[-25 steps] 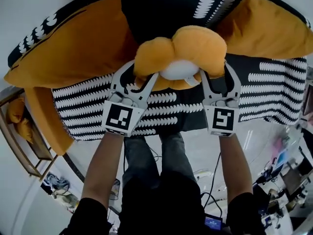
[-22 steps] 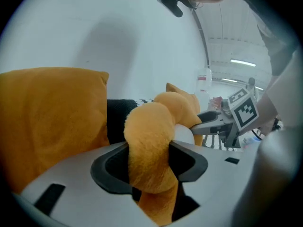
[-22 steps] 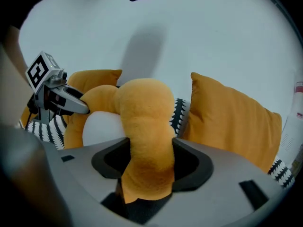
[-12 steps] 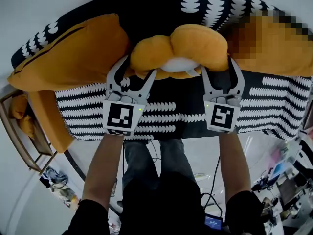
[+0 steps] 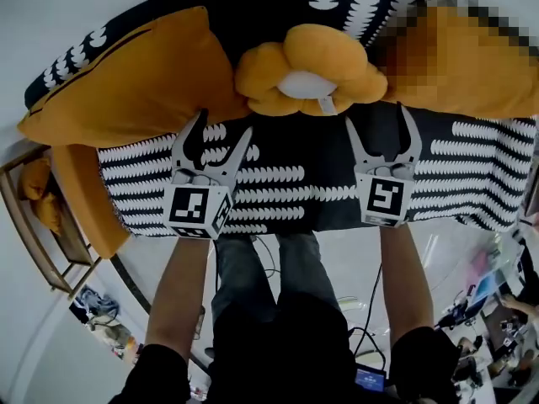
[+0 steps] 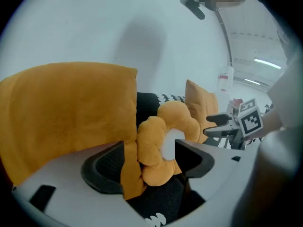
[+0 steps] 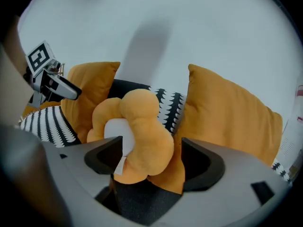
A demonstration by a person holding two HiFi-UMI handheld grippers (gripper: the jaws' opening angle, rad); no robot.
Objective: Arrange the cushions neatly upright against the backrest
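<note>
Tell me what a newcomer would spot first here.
The orange flower-shaped cushion with its white centre stands against the backrest mid-sofa, flanked by the left orange cushion and the right orange cushion. The bold black-and-white sofa cover lies beneath them. In front, the left gripper and the right gripper hover just short of the flower; their jaws have just been opening, with nothing between them.
</note>
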